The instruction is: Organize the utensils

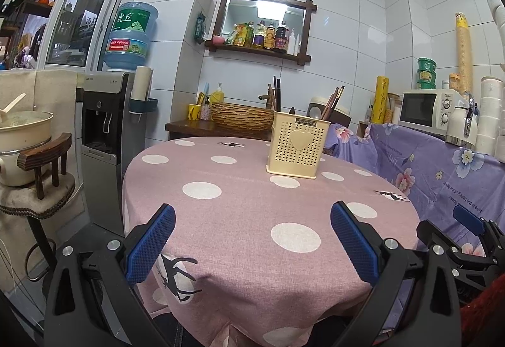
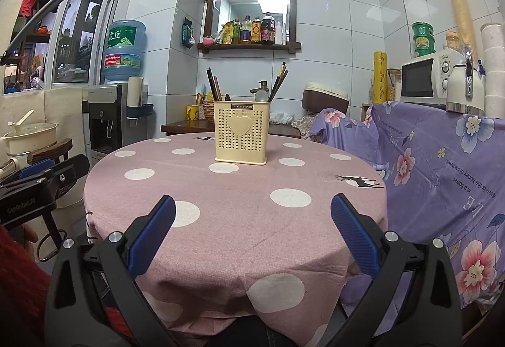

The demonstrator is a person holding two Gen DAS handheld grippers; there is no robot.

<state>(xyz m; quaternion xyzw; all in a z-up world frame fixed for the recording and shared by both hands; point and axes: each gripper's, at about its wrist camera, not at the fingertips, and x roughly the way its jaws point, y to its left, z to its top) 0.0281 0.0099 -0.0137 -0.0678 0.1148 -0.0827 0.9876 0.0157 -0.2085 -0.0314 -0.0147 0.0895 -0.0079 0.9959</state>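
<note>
Cream utensil holder [image 2: 241, 132] upright at the worktop's [image 2: 240, 220] far side, chopsticks [image 2: 279, 81] vertical — dead ahead of right gripper [image 2: 252, 230], right of left gripper [image 1: 252, 239]; both fingers spread, empty

White tiled walls [image 2: 331, 0], glossy, catching ceiling light. Dark wooden wall shelf [image 2: 249, 45] framing a mirror, bottles lined along it. Round table [image 2: 221, 220] under pink cloth with white dots. Left: water dispenser [image 2: 105, 116] carrying a blue jug [image 2: 123, 50], window [image 2: 75, 41] beside it. Right: counter draped in purple floral cloth [image 2: 442, 164], white microwave [image 2: 426, 79] on top. Low wooden sideboard [image 1: 192, 126] against the back wall.
</note>
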